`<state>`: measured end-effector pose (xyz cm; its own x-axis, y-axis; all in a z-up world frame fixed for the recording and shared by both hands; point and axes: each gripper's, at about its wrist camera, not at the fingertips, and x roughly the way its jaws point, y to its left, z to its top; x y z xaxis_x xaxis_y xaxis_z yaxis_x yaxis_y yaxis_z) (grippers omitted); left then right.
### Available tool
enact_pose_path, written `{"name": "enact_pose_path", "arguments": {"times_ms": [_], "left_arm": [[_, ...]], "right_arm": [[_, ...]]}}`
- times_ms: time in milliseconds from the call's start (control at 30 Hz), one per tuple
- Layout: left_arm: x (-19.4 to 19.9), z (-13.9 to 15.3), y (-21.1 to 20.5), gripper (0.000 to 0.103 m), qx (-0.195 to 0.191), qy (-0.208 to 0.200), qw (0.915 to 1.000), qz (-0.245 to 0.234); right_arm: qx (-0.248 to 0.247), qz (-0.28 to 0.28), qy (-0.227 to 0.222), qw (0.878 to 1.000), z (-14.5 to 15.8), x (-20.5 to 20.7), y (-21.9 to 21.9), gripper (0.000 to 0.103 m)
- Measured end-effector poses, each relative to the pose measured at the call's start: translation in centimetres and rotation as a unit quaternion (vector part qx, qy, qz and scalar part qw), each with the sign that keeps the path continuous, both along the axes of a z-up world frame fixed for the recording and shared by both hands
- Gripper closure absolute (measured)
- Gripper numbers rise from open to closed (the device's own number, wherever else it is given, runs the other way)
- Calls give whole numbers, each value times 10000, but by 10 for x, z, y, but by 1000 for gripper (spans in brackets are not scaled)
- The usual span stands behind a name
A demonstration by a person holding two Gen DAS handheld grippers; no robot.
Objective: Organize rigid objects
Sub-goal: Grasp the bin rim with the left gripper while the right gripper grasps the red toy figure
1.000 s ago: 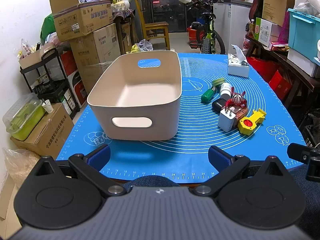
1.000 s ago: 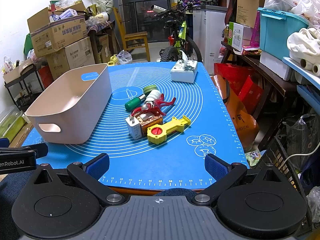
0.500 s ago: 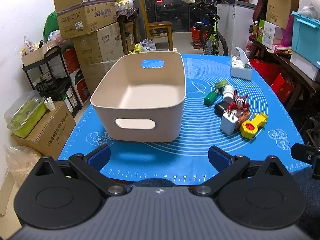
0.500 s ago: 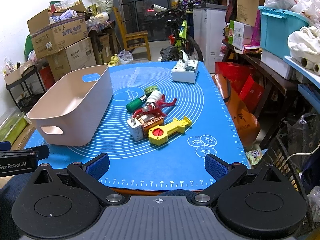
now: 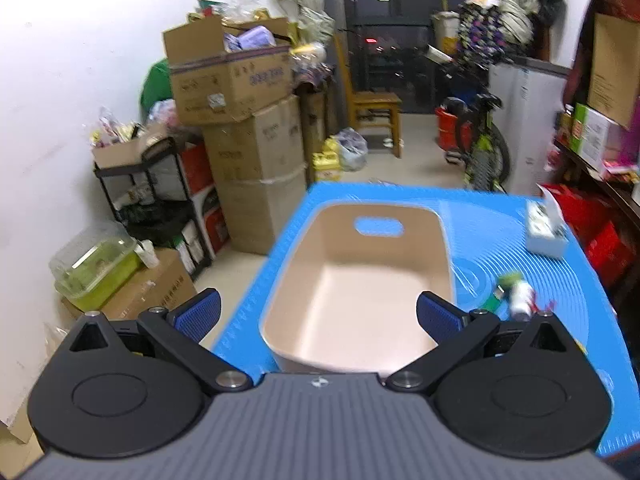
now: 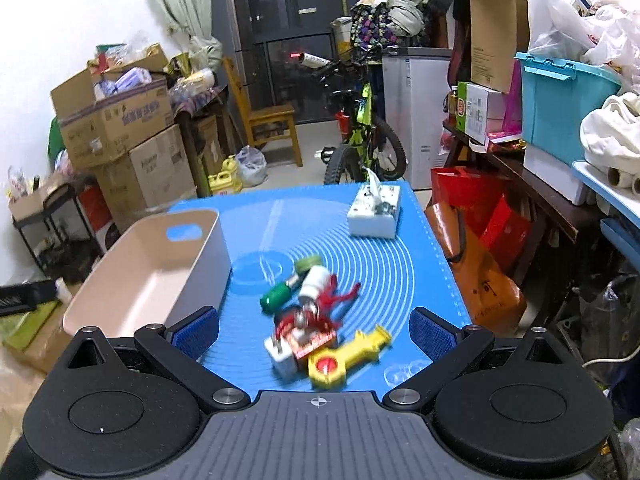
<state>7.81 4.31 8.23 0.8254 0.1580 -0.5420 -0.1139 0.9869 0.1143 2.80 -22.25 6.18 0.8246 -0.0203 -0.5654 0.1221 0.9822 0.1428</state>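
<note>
Both sets of tongs are standing wide apart and holding nothing. The left tongs (image 5: pixel 318 314) are hanging over the near end of the beige bin (image 5: pixel 360 280), which is sitting empty in the lower middle of the left wrist view on the blue mat (image 5: pixel 560 240) covering the desk. The right tongs (image 6: pixel 314 330) are framing the pile of small things in the lower middle of the right wrist view.

That pile is where trouble is likely. The yellow toy tool (image 6: pixel 348 356), the white plug adapter (image 6: pixel 282 358), the red-labelled block (image 6: pixel 310 342) and the red figure (image 6: pixel 328 300) are lying touching or overlapping, so tongs closing on one piece are likely to drag or flip a neighbour, or to catch two at once. The green-handled screwdriver (image 6: pixel 278 296) and the white bottle (image 6: pixel 314 284) are round and may roll off toward the mat's edge if nudged. The left tongs, so near the bin rim, could push the light bin across the mat.

Both views are smeared by motion, so the pile's details are hard to read: I cannot tell exactly what the red-labelled block is, nor how the figure's limbs are hooking over the other pieces. In the left wrist view most of the pile is hidden behind the right finger; only the screwdriver and bottle are showing. The white tissue box (image 6: pixel 374 214) is sitting well apart at the far side. The near desk edge is cut off by the gripper bodies.
</note>
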Motion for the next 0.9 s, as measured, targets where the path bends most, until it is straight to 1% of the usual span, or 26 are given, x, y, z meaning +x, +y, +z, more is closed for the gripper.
{"name": "enact_pose_path", "arguments": {"times_ms": [100, 167, 267, 333, 433, 500, 567, 633, 800, 900], "left_arm": [[21, 7, 13, 0, -3, -48, 9999, 112], [31, 7, 19, 0, 21, -46, 9998, 173], [51, 2, 33, 0, -8, -39, 9997, 253], [66, -4, 42, 0, -2, 35, 9997, 252], [88, -13, 53, 0, 4, 293, 9993, 226], [105, -25, 63, 0, -50, 596, 9981, 120], [117, -38, 71, 0, -150, 766, 9969, 67], [128, -51, 78, 0, -146, 950, 9954, 21], [145, -82, 87, 1, -163, 1436, 9894, -147], [149, -94, 89, 2, -201, 1594, 9866, -297]], "right_arm": [[40, -72, -18, 10000, 1, 18, -3, 2], [79, -100, 44, 9999, -2, 32, -4, 2], [204, -131, 251, 9994, -12, 58, -6, 2], [210, -153, 387, 9989, -21, 77, -4, 2], [19, -169, 523, 9985, -34, 100, 3, 2], [-45, -185, 626, 9979, -43, 117, 7, 2], [-86, -204, 720, 9972, -52, 134, 10, 3], [-172, -236, 781, 9965, -62, 152, 13, 3], [-597, -204, 998, 9930, -89, 187, 25, 5], [-666, -183, 1248, 9898, -105, 203, 29, 7]]}}
